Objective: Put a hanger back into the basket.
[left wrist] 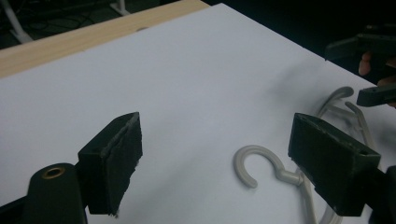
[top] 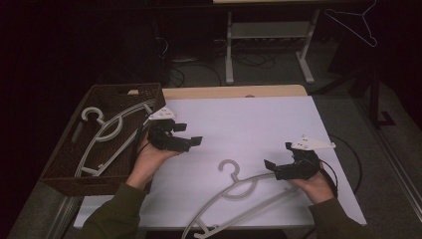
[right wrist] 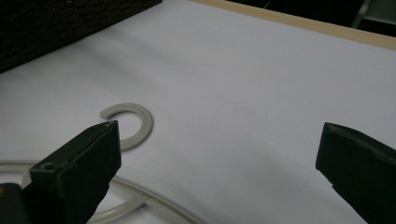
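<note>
1. Hanger (top: 239,196) lies flat on the white sheet (top: 239,124) near the front edge, its hook (top: 230,168) pointing toward the far side and its lower end past the sheet's front edge.
2. Left gripper (top: 195,141) hovers over the sheet just right of the basket (top: 64,167), jaws spread wide with nothing between them; in the left gripper view the hook (left wrist: 258,163) lies on the sheet beyond the gap between the jaws.
3. Right gripper (top: 271,167) sits low at the hanger's right arm, jaws also wide apart and gripping nothing; in the right gripper view the hook (right wrist: 133,123) shows just beyond the left jaw, with a hanger bar running under that jaw.
4. Basket, dark and woven, stands at the table's left edge and holds more pale hangers (top: 107,134), stacked and tilted against its rim.
5. Grippers are well apart, with the hook between them.
</note>
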Demonstrator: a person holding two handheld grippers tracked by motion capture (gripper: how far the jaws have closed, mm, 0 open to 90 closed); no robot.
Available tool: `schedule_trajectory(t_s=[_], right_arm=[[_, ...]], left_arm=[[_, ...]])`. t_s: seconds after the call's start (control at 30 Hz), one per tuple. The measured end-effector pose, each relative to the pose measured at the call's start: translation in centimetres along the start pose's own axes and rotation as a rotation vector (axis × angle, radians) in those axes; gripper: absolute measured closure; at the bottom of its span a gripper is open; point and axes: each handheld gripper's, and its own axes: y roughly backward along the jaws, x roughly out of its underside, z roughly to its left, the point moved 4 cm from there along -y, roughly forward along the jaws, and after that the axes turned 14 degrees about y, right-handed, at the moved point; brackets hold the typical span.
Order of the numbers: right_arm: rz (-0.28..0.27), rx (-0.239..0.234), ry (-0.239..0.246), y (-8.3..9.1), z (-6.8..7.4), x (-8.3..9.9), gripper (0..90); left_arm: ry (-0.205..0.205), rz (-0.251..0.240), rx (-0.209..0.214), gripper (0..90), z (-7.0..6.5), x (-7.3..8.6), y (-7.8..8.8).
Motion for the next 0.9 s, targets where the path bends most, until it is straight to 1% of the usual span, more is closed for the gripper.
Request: schedule_trajectory(t_s=[0.07, 0.1, 0.17, 0.23, 0.43, 0.53, 0.67, 0.7, 0.83, 0.9], right_arm=[[0.000, 0.001, 0.001, 0.0, 0.0, 0.0, 0.0], [0.000, 0.001, 0.001, 0.0, 0.0, 0.0, 0.0], [0.000, 0.001, 0.001, -0.1, 0.0, 0.0, 0.0], [0.001, 0.001, 0.003, -0.1, 0.0, 0.0, 0.0], [0.005, -0.003, 0.005, -0.1, 0.1, 0.0, 0.0], [0.007, -0.001, 0.008, -0.2, 0.1, 0.0, 0.0], [0.008, -0.001, 0.005, -0.1, 0.1, 0.1, 0.0], [0.009, -0.002, 0.005, -0.1, 0.1, 0.1, 0.0], [0.006, -0.001, 0.006, -0.1, 0.1, 0.1, 0.0], [0.008, -0.001, 0.007, -0.1, 0.1, 0.1, 0.0]], left_arm=[[-0.002, 0.018, 0.003, 17.3, -0.2, 0.6, -0.5], [-0.008, 0.022, 0.005, 17.3, -0.2, 0.8, -0.7], [-0.003, 0.029, 0.007, 17.3, -0.2, 1.2, -0.9], [-0.010, 0.042, 0.009, 17.3, -0.2, 1.7, -1.1], [-0.016, 0.047, 0.019, 17.4, -0.5, 2.8, -1.3], [-0.027, 0.066, 0.023, 17.9, -0.8, 3.6, -1.5], [-0.034, 0.098, 0.043, 20.4, -1.3, 5.1, -2.1], [-0.052, 0.117, 0.043, 20.5, -1.5, 5.4, -2.2], [-0.081, 0.157, 0.057, 23.4, -2.5, 6.6, -3.0], [-0.097, 0.175, 0.069, 29.2, -3.0, 7.1, -3.3]])
